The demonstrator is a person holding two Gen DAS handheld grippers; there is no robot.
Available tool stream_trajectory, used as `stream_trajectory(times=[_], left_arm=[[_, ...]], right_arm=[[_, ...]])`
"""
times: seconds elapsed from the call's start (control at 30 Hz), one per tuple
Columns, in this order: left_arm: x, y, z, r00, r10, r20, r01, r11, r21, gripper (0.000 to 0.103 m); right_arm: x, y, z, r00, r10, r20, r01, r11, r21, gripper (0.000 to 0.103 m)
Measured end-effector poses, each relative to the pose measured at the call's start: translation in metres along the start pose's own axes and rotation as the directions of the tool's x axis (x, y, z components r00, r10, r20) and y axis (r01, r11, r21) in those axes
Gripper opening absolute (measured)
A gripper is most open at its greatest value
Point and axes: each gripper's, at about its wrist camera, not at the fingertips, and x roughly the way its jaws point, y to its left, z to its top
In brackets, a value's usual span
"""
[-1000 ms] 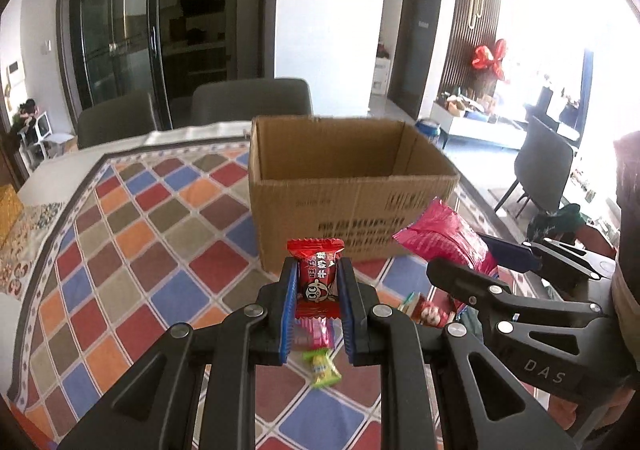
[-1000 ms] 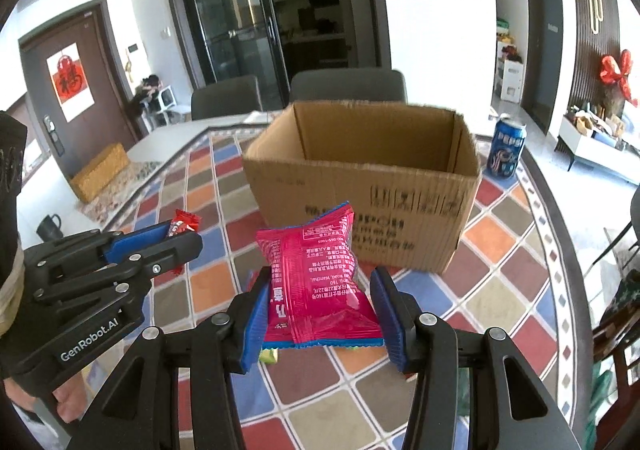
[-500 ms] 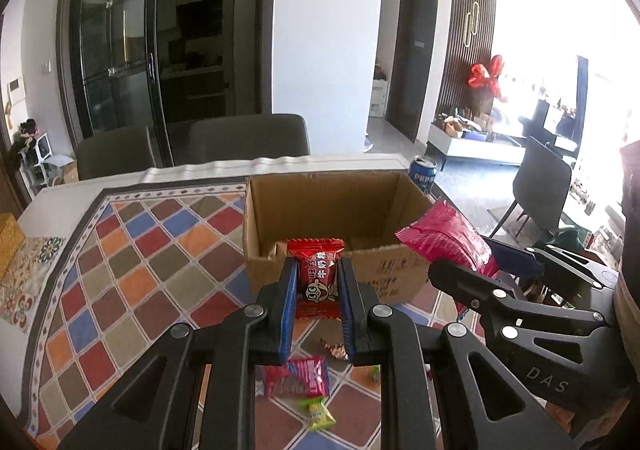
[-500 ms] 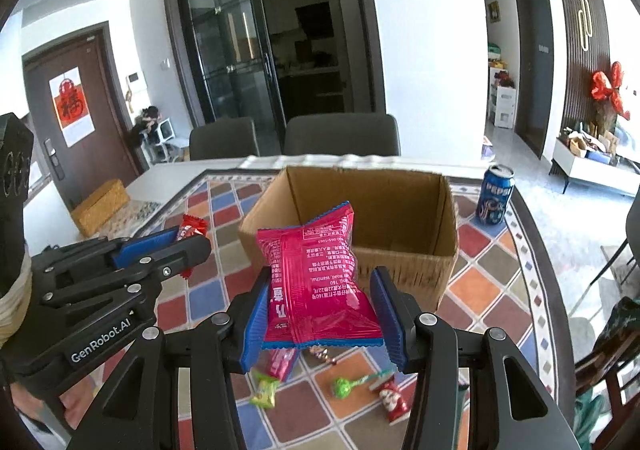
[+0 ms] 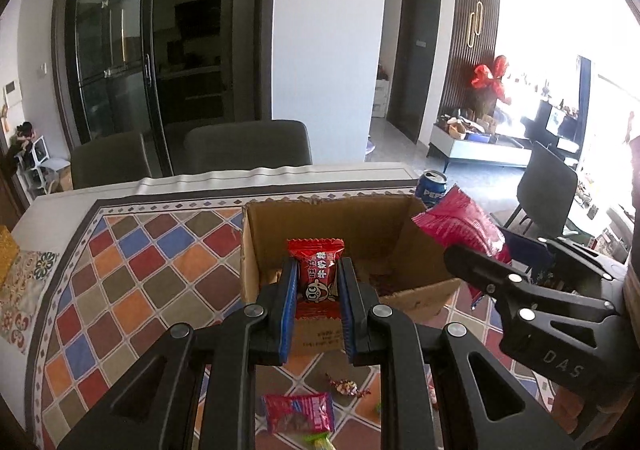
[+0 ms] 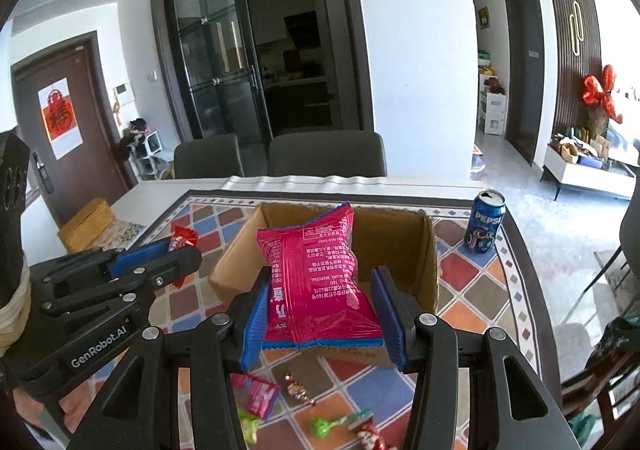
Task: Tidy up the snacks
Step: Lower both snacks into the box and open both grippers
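Two loads in hand, one per tool. At the left gripper (image 5: pixel 318 268): pressed together on a red candy packet (image 5: pixel 316 250), held upright, long axis running up and forward out of the blue pads. At the right gripper (image 6: pixel 322 280): spread wider but clamped on a pink snack bag (image 6: pixel 316 250), gripped by its lower half, length pointing ahead along the fingers. Straight in front of both and a little below: the open cardboard box (image 5: pixel 376 226), mouth upward. Seen from the left wrist, the candy overlaps the near wall and interior; seen from the right wrist, the bag covers the near rim and the opening. Hard to say which hand is nearer; probably about level, side by side, left beside right. Likely calls for only a short carry forward over the rim before letting go. Below the fingers, on the chequered tablecloth (image 5: pixel 160 270) just short of the box: a pink packet (image 5: pixel 300 412), a twisted sweet (image 5: pixel 346 388) and a green lollipop (image 6: pixel 324 426), not yet collected. Right of the box, apart from it, a Pepsi can (image 6: pixel 486 226). Beyond the table edge: two grey chairs (image 5: pixel 248 146), dark glass doors (image 6: pixel 216 70), a red bow (image 6: pixel 600 94) on the slatted wall.
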Motion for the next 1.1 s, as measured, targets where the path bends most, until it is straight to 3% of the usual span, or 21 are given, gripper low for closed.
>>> stream_trajectory(times=[0.67, 0.7, 0.77, 0.93, 1.1], left_arm=[[0.079, 0.005, 0.026, 0.997, 0.016, -0.07, -0.015, 1.0, 0.019, 0.021], [0.081, 0.006, 0.028, 0.997, 0.019, -0.069, -0.018, 1.0, 0.021, 0.022], [0.083, 0.006, 0.03, 0.997, 0.041, -0.063, -0.04, 0.999, 0.021, 0.046], [0.071, 0.006, 0.026, 0.996, 0.082, -0.032, -0.081, 0.996, 0.035, 0.053], [0.052, 0.008, 0.017, 0.994, 0.107, -0.025, -0.107, 0.994, 0.031, 0.056]], right_arm=[[0.067, -0.024, 0.027, 0.997, -0.035, -0.065, 0.035, 0.999, 0.01, 0.05], [0.069, -0.024, 0.028, 0.997, -0.038, -0.066, 0.038, 0.999, 0.011, 0.05], [0.072, -0.025, 0.029, 0.997, -0.041, -0.066, 0.043, 0.999, 0.015, 0.05], [0.074, -0.032, 0.029, 0.996, -0.058, -0.072, 0.061, 0.997, 0.043, 0.06], [0.058, -0.026, 0.022, 0.995, -0.082, -0.052, 0.083, 0.996, 0.02, 0.06]])
